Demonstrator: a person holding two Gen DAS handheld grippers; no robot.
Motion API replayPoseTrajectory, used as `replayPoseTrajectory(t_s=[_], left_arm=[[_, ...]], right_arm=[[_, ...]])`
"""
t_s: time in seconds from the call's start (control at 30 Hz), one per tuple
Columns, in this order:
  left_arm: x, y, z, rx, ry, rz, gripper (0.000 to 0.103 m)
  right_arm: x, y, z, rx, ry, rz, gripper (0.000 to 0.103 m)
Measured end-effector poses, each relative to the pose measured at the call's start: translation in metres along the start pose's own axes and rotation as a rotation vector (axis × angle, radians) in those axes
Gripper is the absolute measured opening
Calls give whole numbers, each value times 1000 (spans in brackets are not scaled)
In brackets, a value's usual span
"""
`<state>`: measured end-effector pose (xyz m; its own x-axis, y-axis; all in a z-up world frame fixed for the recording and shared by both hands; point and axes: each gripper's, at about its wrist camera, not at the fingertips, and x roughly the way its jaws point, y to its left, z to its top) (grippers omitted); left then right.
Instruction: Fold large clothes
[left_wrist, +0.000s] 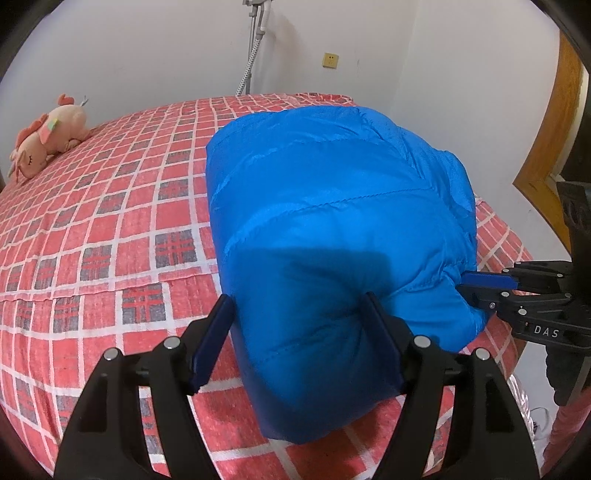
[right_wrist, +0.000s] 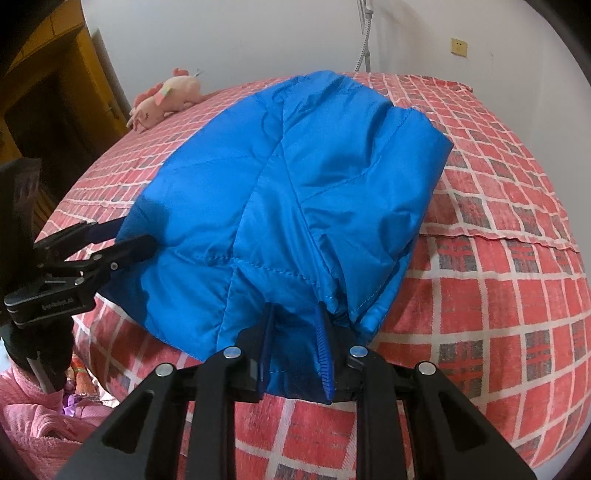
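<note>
Both wrist views close above the bed (left_wrist: 92, 229), angled downward, sharing the blue jacket (left_wrist: 332, 221)

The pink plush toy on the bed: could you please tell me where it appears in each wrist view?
Left wrist view: the pink plush toy lies at the far left edge, on the checked bedspread, left of the blue jacket.
Right wrist view: it lies upper left, near the wall, just left of the jacket's far end.
Shared landmark: the yellow wall socket.
</note>
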<state>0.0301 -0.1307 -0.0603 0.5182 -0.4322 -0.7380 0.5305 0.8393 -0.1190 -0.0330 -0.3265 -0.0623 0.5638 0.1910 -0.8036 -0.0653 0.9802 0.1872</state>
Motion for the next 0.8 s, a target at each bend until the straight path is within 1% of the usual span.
replayPoseTrajectory(t_s=[0.27, 0.43, 0.63, 0.73, 0.77, 0.8], left_arm=[[0, 0, 0, 0, -4, 6, 71], [1, 0, -2, 0, -15, 14, 71], [-3, 1, 4, 7, -1, 14, 71], [-8, 6, 11, 5, 20, -19, 71], [-10, 11, 15, -6, 30, -34, 71], [-12, 15, 18, -15, 33, -40, 71]], right_arm=[[0, 6, 0, 0, -1, -26, 22], [1, 7, -1, 22, -7, -23, 22], [-9, 4, 6, 48, 3, -17, 23], [-22, 4, 13, 48, -4, -3, 29], [-26, 4, 15, 50, -7, 6, 35], [-32, 3, 18, 54, -11, 21, 43]])
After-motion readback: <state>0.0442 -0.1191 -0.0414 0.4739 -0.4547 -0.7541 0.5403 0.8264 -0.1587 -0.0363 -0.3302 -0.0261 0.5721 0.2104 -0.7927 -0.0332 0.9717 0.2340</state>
